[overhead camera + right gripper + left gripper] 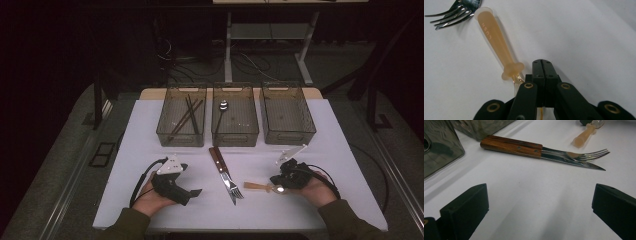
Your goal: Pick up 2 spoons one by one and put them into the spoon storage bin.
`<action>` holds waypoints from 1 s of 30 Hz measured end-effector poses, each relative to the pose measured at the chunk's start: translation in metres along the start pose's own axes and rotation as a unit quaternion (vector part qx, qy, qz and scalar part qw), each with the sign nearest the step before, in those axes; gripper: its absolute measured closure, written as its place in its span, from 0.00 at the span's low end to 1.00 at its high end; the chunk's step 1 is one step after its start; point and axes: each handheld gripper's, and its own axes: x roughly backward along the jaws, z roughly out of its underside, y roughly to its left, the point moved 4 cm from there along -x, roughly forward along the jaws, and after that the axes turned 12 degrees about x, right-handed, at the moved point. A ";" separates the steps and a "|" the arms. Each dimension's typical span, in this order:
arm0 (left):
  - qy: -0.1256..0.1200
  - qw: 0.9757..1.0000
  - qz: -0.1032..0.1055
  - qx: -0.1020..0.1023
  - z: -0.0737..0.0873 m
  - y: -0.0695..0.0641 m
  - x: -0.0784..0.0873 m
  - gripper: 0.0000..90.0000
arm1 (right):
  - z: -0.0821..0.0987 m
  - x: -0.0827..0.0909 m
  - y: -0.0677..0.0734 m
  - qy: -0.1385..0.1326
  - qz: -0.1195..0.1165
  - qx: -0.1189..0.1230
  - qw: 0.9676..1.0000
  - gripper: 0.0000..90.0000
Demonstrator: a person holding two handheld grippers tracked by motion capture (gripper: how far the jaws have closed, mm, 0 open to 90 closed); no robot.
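Two grippers [192, 192] [276, 186], one spoon [496, 42].

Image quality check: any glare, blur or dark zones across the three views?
High view: room beyond the white table falls into near black, three clear bins dim. Left gripper view: steel fork tines glint, near black jaws soft. Right gripper view: translucent amber-handled utensil sharp, closed right gripper slightly blurred.
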 end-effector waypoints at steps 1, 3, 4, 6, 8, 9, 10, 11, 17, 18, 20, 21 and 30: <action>0.000 1.000 0.000 0.000 0.000 0.000 0.000 0.00 | -0.001 0.001 -0.001 -0.007 -0.001 -0.001 1.000 1.00; 0.000 1.000 0.001 0.001 0.000 0.000 0.000 0.00 | -0.003 0.003 -0.002 -0.026 -0.005 -0.001 1.000 0.96; 0.000 1.000 0.001 0.001 0.000 0.000 0.000 0.00 | -0.004 0.004 -0.003 -0.034 -0.007 -0.002 0.999 0.94; 0.001 1.000 0.002 0.000 0.000 0.000 0.000 0.00 | -0.006 0.008 -0.004 -0.055 -0.014 -0.002 0.998 0.88; 0.002 1.000 0.002 -0.001 0.000 0.000 0.000 0.00 | -0.009 0.010 -0.004 -0.077 -0.025 0.000 0.997 0.83; 0.002 1.000 0.002 -0.001 0.000 0.000 0.000 0.00 | -0.011 0.011 -0.003 -0.088 -0.033 0.003 0.996 0.80; 0.002 1.000 0.003 -0.001 0.000 0.000 0.000 0.00 | -0.012 0.011 -0.002 -0.093 -0.037 0.008 0.995 0.77; 0.002 1.000 0.003 -0.001 0.000 -0.001 -0.001 0.00 | -0.014 0.009 0.000 -0.096 -0.044 0.011 0.994 0.74; 0.003 1.000 0.004 -0.001 0.000 -0.001 -0.001 0.00 | -0.028 -0.004 0.012 -0.091 -0.067 0.050 0.992 0.62; 0.004 1.000 0.005 -0.002 0.000 -0.001 -0.001 0.00 | -0.029 -0.006 0.014 -0.088 -0.071 0.058 0.992 0.62; 0.005 1.000 0.005 -0.002 0.000 -0.001 -0.001 0.00 | -0.035 -0.013 0.020 -0.078 -0.076 0.071 0.991 0.61; 0.004 1.000 0.005 -0.002 0.001 -0.001 -0.001 0.00 | -0.038 -0.016 0.022 -0.073 -0.077 0.078 0.991 0.61; 0.004 1.000 0.008 -0.002 0.001 -0.002 -0.001 0.00 | -0.050 -0.033 0.028 -0.041 -0.068 0.150 0.985 0.70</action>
